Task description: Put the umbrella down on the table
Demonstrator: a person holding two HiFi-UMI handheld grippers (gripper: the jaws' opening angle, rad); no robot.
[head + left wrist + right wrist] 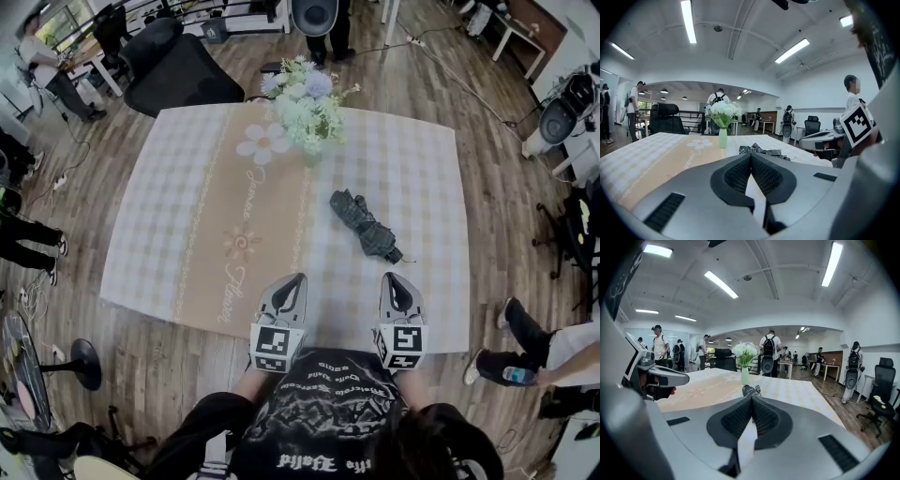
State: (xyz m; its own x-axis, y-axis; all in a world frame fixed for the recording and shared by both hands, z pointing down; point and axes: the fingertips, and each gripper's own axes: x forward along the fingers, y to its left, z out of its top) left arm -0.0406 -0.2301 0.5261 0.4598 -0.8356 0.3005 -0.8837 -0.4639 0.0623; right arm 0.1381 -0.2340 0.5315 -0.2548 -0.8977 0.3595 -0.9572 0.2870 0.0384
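Observation:
A folded dark grey umbrella (365,225) lies on the checked tablecloth (187,206), right of centre, its handle end toward me. Nothing holds it. My left gripper (292,279) is shut and empty over the table's near edge, well short and left of the umbrella. My right gripper (397,278) is shut and empty too, just short of the umbrella's near end. From the left gripper view the umbrella (761,151) lies ahead, right of the jaw tips (751,154). In the right gripper view the umbrella's end (750,390) shows just past the closed tips (752,398).
A vase of pale flowers (305,103) stands at the table's far middle. A black office chair (178,66) sits behind the far left corner. People stand around the room, and a person's legs (525,342) are close to the table's right side.

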